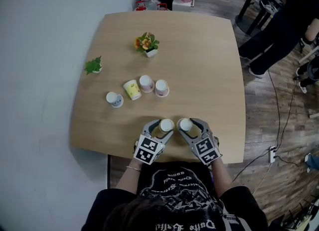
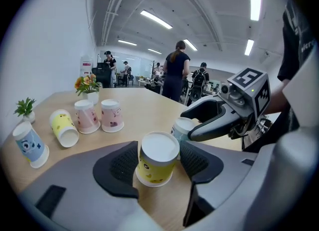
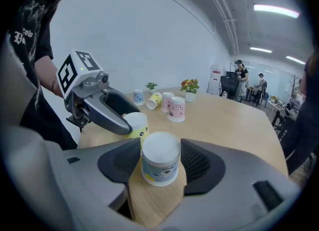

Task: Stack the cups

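Yellow cup (image 2: pixel 155 168) standing inverted near desk (image 1: pixel 199 75) front edge, left gripper (image 1: pixel 166 124) pads pressing its sides; right gripper (image 1: pixel 185 124) likewise clamping blue cup (image 3: pixel 160 164).

A light wooden table (image 1: pixel 199 51) with rounded corners stands against what looks like a plain pale wall (image 1: pixel 40 75). Brown plank floor (image 1: pixel 281 185) runs past its right edge. Long strip lights (image 2: pixel 155 19) cross the high ceiling.
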A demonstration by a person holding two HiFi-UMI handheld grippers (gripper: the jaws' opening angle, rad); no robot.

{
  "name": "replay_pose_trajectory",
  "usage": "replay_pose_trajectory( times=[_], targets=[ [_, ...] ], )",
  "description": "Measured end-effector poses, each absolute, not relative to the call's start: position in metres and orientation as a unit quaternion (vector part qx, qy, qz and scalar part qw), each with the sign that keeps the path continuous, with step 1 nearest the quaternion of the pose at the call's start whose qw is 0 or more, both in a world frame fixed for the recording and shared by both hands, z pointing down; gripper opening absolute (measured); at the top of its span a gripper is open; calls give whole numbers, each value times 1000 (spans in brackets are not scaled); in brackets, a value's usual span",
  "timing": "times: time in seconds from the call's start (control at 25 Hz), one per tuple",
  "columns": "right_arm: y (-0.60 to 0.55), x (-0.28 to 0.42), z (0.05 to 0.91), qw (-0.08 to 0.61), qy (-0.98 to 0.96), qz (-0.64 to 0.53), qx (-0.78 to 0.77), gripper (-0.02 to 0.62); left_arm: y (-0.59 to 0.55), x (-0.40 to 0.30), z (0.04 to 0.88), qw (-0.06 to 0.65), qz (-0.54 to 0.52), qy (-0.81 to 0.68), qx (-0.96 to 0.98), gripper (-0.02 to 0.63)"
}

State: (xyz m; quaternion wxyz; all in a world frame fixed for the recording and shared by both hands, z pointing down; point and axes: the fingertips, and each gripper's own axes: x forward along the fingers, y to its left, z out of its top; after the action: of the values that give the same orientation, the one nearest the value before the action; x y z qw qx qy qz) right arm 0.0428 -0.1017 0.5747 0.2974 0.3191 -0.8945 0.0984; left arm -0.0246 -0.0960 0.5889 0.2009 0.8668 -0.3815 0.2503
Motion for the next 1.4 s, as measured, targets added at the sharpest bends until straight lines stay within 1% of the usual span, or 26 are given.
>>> replay_pose_trajectory(
  times=[0.04, 0.08, 0.12, 0.52, 0.68, 0.96, 1.24, 1.28, 1.32, 1.36, 1.4],
  targets=[
    [-102, 43, 575, 297, -894, 98, 320, 262, -96, -24, 589, 195, 255, -377, 869, 251],
    [-103, 43, 575, 297, -894, 98, 321, 258, -95, -23, 589, 193, 256, -372, 871, 245],
    [-104, 42, 576, 298, -894, 98, 321, 245, -95, -23, 589, 193, 257, -367, 873, 245],
    [-100, 37, 570, 292, -900, 90, 312, 244, -96, -29, 584, 176, 264, -374, 871, 242],
    [-92, 26, 572, 294, -905, 87, 295, 244, -90, -37, 582, 185, 257, -377, 870, 242],
    [-79, 3, 573, 299, -916, 73, 257, 244, -76, -53, 585, 180, 264, -384, 866, 242],
    [-76, -2, 575, 295, -918, 76, 253, 246, -74, -59, 587, 187, 256, -399, 860, 242],
    [-75, -2, 574, 290, -919, 83, 254, 250, -74, -59, 587, 190, 253, -403, 859, 244],
    [-75, -2, 573, 282, -921, 90, 254, 295, -74, -58, 588, 195, 250, -402, 859, 251],
    [-75, -3, 571, 274, -923, 98, 252, 333, -73, -56, 589, 205, 249, -397, 859, 292],
    [-75, -2, 568, 267, -925, 105, 250, 353, -72, -55, 590, 218, 247, -391, 859, 345]
  ],
)
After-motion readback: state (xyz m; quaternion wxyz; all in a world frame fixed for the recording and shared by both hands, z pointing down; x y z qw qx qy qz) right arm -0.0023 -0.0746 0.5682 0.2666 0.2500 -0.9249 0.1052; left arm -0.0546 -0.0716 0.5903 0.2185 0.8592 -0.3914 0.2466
